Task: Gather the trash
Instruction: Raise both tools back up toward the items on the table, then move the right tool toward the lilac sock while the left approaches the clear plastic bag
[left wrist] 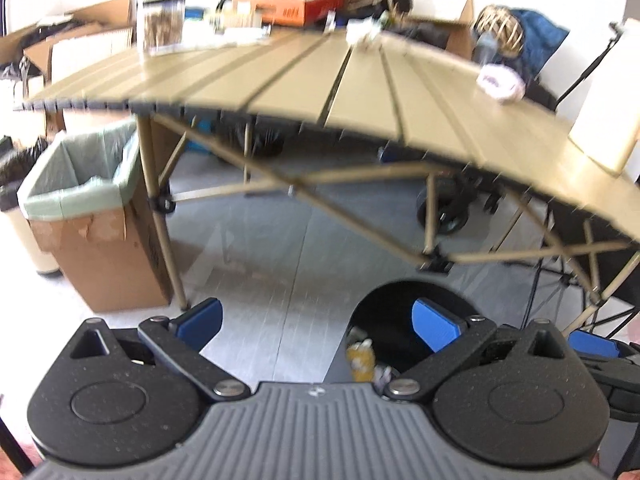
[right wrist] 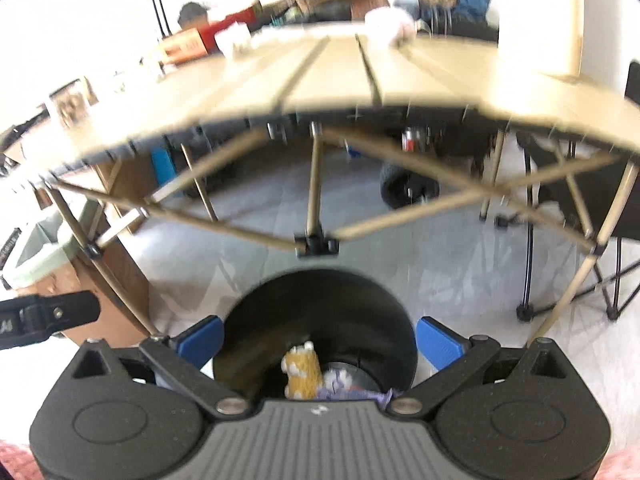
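Nearest in both wrist views are the two grippers, each with its blue-padded jaws spread wide and nothing between them. The right gripper hangs directly over a round black bin, whose rim passes between the pads without touching either. In the bin lie a yellow crumpled wrapper and some pale purple scraps. The left gripper sits just left of the bin; its right pad overlaps the bin's mouth, its left pad hangs over bare grey floor.

Beyond the bin, open floor runs to the crossed legs under a tan slatted folding table. Its near edge arcs across both views.

At the table's left end, on the floor, stands a cardboard box lined with a pale green bag, just beside the corner leg.

The near half of the tabletop is bare. A crumpled white-and-pink wrapper lies near the right edge; a white crumpled piece lies toward the far edge, and a tall pale container stands at the near right corner. Boxes and clutter line the far edge; motion blur hides detail.
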{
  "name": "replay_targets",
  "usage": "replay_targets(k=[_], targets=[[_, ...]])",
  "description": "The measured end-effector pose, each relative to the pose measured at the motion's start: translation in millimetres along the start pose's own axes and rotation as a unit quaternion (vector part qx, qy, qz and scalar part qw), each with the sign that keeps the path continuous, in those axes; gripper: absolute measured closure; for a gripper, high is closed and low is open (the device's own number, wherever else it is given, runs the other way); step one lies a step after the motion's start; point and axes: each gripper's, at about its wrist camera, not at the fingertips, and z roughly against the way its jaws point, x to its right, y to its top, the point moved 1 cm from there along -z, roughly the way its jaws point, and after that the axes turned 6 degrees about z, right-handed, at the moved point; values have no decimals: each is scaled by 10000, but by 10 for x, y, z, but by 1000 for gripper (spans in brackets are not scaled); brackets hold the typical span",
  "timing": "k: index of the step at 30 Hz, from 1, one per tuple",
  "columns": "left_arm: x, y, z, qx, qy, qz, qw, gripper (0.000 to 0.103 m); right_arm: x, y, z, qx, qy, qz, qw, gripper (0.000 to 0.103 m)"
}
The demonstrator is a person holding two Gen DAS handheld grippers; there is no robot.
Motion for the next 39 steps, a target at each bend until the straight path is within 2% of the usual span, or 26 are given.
replay_targets(k=[5,11,18,22,25,32,39], targets=[[104,182,338,399,3,-175,9990,0,64,226,495,717,22,59,9974,0],[245,489,727,866,-123,-252,9958,0,194,583,958,1655,-17,160,9861,0],[445,861,1025,1321,-227,-379,9903,0,363,1016,1380,2366,12,158,9715,0],[540,1079,1035,1423,-310,-348,9887,0,432,1231,1531,2774,-207,246,9602,0],[638,1234,970,1371,-381,-320,9893,0,502,1369,1524,2871,-395,289,9567,0],[877,1642,730,1462,-427,-406,9875,0,680,1748,1212,2808,-416,262,9585,0],[1020,1994,423,1576,-370,-509,9855,0,913,2183,633,2450,-245,-70,9692,0]])
